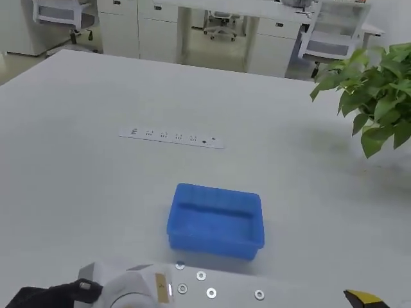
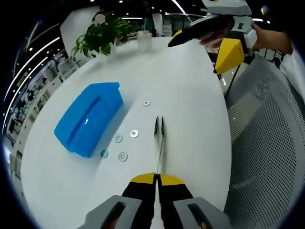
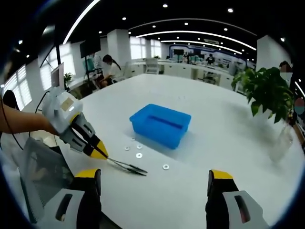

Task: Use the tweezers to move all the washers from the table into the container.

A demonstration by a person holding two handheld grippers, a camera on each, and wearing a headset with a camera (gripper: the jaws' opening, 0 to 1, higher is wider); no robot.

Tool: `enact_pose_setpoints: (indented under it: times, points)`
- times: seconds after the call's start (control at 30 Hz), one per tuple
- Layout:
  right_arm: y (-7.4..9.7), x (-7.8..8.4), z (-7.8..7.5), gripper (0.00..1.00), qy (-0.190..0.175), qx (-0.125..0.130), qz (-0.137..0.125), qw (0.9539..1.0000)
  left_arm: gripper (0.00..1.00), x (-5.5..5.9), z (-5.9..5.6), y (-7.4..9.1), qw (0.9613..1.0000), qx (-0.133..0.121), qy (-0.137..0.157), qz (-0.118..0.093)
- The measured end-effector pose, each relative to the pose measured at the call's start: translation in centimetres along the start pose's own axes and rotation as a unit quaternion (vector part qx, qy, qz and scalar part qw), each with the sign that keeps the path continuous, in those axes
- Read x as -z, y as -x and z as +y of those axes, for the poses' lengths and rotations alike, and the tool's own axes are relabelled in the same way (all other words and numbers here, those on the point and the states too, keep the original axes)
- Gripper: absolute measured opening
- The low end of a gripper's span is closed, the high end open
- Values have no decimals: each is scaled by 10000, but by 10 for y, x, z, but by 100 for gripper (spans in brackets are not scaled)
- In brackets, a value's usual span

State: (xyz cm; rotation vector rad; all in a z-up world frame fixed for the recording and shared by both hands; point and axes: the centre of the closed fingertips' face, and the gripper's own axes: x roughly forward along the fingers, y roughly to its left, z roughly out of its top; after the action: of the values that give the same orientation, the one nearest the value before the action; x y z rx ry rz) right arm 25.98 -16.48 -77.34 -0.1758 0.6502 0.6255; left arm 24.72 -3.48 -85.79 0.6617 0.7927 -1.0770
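The blue container (image 1: 215,221) stands on the white table (image 1: 96,179). Several small metal washers (image 1: 201,276) lie just in front of it, near the table's front edge. My left gripper (image 2: 157,178) is shut on the tweezers (image 2: 158,138), whose tips hover over the table right of the washers (image 2: 134,133) and hold nothing that I can see. In the right gripper view the left gripper (image 3: 76,129) holds the tweezers (image 3: 126,166) low beside the washers (image 3: 139,155). My right gripper (image 3: 155,179) stands wide open and apart, with nothing between its jaws.
A power strip (image 1: 172,136) lies flat beyond the container. A potted plant (image 1: 379,96) stands at the table's right side. A mesh chair (image 2: 267,143) sits at the table's edge near me. Desks and office chairs fill the room behind.
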Motion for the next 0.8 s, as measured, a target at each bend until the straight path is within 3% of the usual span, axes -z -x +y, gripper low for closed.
enact_pose_setpoints:
  times: [0.43, 0.53, 0.67, 0.8]
  points:
    - [26, -16, 16, 85, 133, -44, -397, 9991, 0, -42, -23, 42, 9977, -199, 221, -608]
    - [32, -16, 21, 83, 147, -90, -458, 9988, 0, -51, -30, 52, 9954, -255, 406, -834]
    - [38, -15, 27, 82, 189, -89, -492, 9986, 0, -55, -37, 60, 9939, -285, 499, -937]
    - [41, -15, 43, 74, 234, -379, -485, 9978, 0, -59, -42, 74, 9931, -324, 457, -1028]
